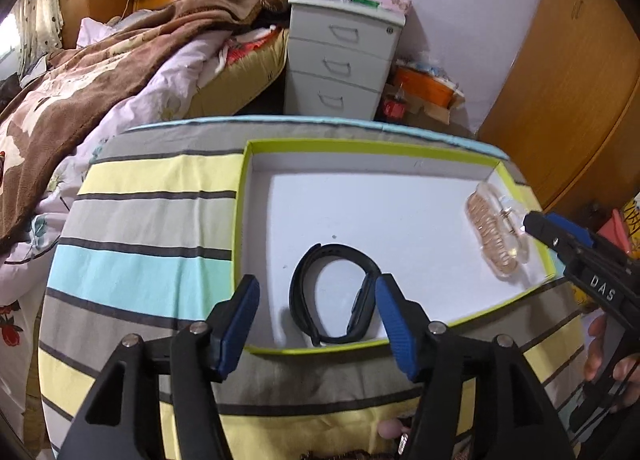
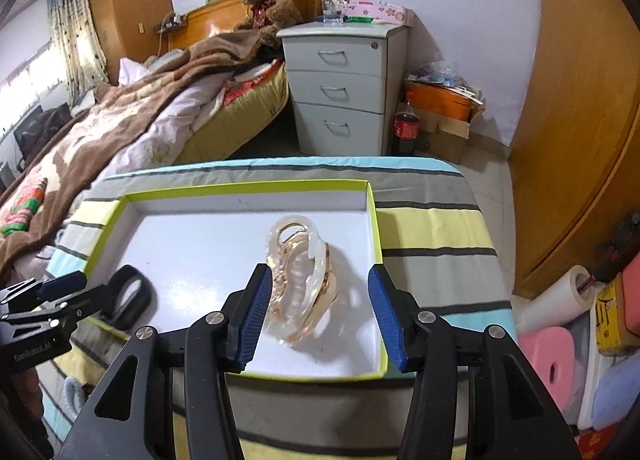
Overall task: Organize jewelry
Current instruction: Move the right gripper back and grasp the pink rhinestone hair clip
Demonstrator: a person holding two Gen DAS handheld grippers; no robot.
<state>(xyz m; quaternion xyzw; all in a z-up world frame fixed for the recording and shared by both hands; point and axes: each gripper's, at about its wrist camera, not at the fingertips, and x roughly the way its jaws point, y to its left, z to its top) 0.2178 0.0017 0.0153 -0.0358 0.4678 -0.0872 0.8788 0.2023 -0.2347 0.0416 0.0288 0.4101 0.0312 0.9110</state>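
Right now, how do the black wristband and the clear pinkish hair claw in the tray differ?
The black rubbery wristband is opaque and dark; the clear pinkish plastic hair claw is see-through and glossy. The wristband is a plain closed loop, while the hair claw has curved toothed halves. The wristband lies near the left side of the white green-rimmed tray, the hair claw near the right. Both rest loose on the tray floor, each in front of an open gripper.
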